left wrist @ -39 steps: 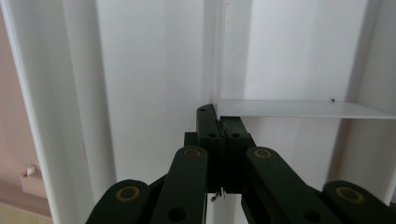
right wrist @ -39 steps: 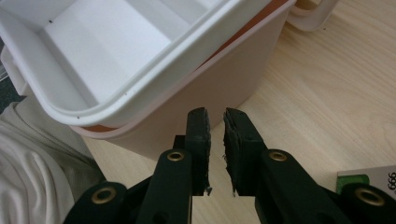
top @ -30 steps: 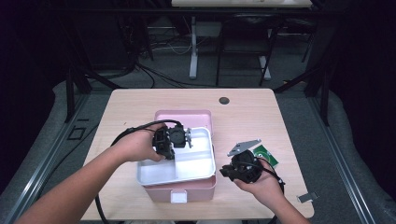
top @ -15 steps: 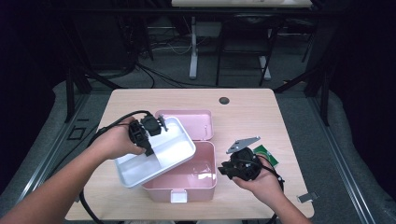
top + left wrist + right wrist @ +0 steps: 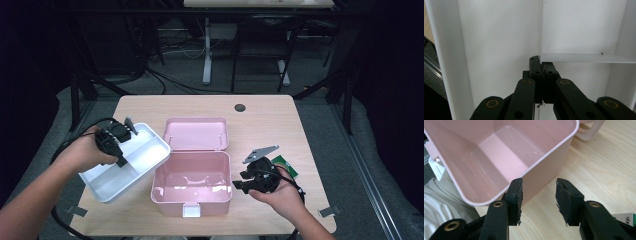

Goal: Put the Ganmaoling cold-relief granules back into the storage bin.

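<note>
Left gripper (image 5: 116, 141): jaws pinched tight on the inner divider of the white plastic compartment tray (image 5: 145, 160), gripping it right there in the left gripper view (image 5: 541, 68).
White tray: lifted out and tilted, over the left side of the light wooden table (image 5: 270, 120), just left of the box and clear of it.
Pink plastic storage box (image 5: 192, 182): open, hollow, nothing inside; its lid (image 5: 196, 133) lies flat behind it.
Right gripper (image 5: 245, 182): jaws spread apart, holding nothing, just beside the box's right wall; in the right gripper view (image 5: 539, 200) the pink corner sits right ahead.
Green card (image 5: 286, 165): flat on the table behind the right hand.
</note>
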Demonstrator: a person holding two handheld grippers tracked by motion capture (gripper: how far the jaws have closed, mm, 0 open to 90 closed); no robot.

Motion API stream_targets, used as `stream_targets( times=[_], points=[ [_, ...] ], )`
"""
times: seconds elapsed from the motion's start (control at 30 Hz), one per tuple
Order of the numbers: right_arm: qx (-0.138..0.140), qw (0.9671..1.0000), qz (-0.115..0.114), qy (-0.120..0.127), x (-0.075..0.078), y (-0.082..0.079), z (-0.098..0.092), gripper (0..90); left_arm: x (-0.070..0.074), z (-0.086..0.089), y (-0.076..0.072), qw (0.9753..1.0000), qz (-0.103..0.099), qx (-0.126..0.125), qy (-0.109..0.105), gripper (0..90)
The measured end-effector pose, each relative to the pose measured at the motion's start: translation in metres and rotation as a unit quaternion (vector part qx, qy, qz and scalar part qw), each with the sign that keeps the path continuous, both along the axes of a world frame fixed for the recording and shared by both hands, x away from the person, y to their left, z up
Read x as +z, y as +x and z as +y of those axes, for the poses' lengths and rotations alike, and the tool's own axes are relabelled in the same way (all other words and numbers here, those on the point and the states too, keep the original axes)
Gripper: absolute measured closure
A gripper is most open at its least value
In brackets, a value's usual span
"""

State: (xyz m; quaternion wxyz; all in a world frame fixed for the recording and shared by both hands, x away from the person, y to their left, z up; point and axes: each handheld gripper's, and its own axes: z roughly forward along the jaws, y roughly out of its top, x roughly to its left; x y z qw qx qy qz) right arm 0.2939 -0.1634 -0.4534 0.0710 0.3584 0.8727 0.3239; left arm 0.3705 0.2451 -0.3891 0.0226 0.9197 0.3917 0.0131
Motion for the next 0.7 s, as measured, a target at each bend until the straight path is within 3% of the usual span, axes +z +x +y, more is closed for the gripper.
stream_targets(
  times=[0.17,0.33,0.43,0.6,0.7],
  points=[
    [0.004,0.9999,0.005,-0.011,0.004,0.001,0.000,53.8,-0.009,0.022,-0.002,0.9997,0.005,0.021,0.004,89.3],
    [-0.003,1.0000,0.002,-0.002,0.003,0.003,-0.001,52.7,-0.021,0.031,-0.002,0.9995,0.010,0.031,0.002,89.3],
    [-0.008,1.0000,-0.003,0.004,0.003,0.007,-0.003,49.7,-0.037,0.036,0.002,0.9989,0.011,0.043,-0.010,89.3],
    [-0.017,0.9998,-0.007,0.001,0.005,0.011,-0.006,48.5,-0.061,0.037,0.008,0.9987,0.015,0.049,-0.003,89.3],
    [-0.020,0.9997,-0.010,-0.003,0.007,0.011,-0.007,46.9,-0.076,0.036,0.011,0.9984,0.019,0.052,-0.016,89.3]
  ],
)
